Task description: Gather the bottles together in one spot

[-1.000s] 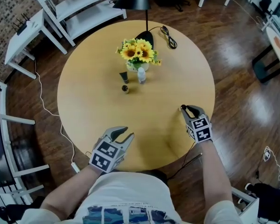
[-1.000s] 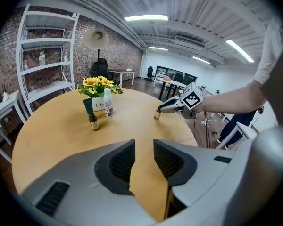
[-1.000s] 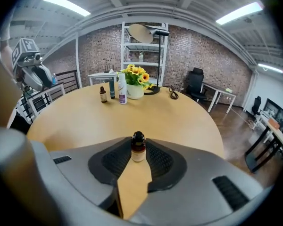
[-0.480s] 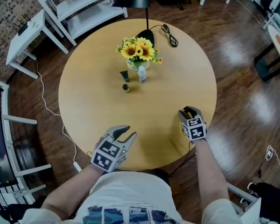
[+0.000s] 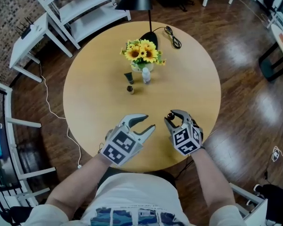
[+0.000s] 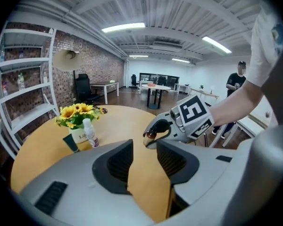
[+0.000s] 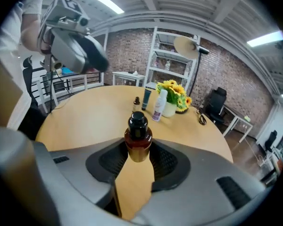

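Right gripper view: your right gripper (image 7: 138,149) has just been closing and grips a brown bottle (image 7: 137,136) with a black cap. Your left gripper (image 6: 142,150), just beside it, has just been opening, and only bare table (image 6: 148,192) shows between its jaws. Well ahead of both, a clear bottle (image 5: 145,76), a dark tube (image 5: 129,77) and a small bottle (image 5: 130,89) stand by a vase of sunflowers (image 5: 142,55).

Bright, even light from ceiling strips (image 6: 123,28) (fisheye warp, dark corners)
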`<state>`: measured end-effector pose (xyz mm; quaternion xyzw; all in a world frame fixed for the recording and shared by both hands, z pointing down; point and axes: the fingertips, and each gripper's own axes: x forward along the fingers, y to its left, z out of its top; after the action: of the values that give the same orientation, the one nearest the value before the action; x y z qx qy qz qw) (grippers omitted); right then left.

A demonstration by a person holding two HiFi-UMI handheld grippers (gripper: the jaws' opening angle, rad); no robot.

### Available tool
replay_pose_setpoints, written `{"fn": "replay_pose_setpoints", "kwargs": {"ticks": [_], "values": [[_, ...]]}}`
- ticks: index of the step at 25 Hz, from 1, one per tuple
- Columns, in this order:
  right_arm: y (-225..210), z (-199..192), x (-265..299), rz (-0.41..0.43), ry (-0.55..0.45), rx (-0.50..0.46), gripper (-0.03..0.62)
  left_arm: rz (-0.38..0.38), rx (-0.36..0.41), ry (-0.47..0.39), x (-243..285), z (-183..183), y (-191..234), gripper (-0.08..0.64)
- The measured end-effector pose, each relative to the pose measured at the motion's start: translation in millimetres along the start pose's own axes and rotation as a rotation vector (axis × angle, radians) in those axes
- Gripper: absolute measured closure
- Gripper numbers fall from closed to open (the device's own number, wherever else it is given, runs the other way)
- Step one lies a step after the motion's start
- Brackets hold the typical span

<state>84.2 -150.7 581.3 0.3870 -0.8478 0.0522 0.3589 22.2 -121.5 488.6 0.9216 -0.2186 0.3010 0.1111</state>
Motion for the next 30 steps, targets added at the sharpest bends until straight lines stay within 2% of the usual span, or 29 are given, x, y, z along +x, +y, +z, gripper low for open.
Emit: {"fn": "replay_pose_setpoints", "kwargs": {"ticks": [3,6,10,11,15,19,21,22,25,30], "values": [[25,27,-5,0.035,-0.016,-0.06,0.428,-0.058,0.062,0.041,18,11,-13,0.39],[40,38,-8,0.057,-0.006,-0.091,0.428,-0.085,0.137,0.087,28,10,-25,0.39],[48,38,-11,0.056,0.011,-0.081,0.428,-0.073,0.227,0.158,36,-5,-32,0.401],[49,36,-12,0.055,0.017,-0.075,0.428,-0.069,0.235,0.164,37,-6,-33,0.437],[50,30,-13,0.056,0.031,-0.032,0.428,-0.082,0.258,0.169,39,-6,-38,0.461],[47,29,-19,0.053,0.0,0.024,0.425,-0.12,0.229,0.166,39,-2,-40,0.476],[39,27,-21,0.03,-0.022,0.062,0.402,-0.116,0.214,0.166,40,1,-29,0.476],[35,24,-23,0.012,-0.03,0.082,0.37,-0.101,0.203,0.164,41,3,-20,0.477],[23,8,-35,-0.032,-0.049,0.155,0.328,-0.022,0.141,0.159,45,11,18,0.477],[14,-23,-56,-0.035,-0.067,0.305,0.328,0.114,0.07,0.191,60,8,87,0.476]]}}
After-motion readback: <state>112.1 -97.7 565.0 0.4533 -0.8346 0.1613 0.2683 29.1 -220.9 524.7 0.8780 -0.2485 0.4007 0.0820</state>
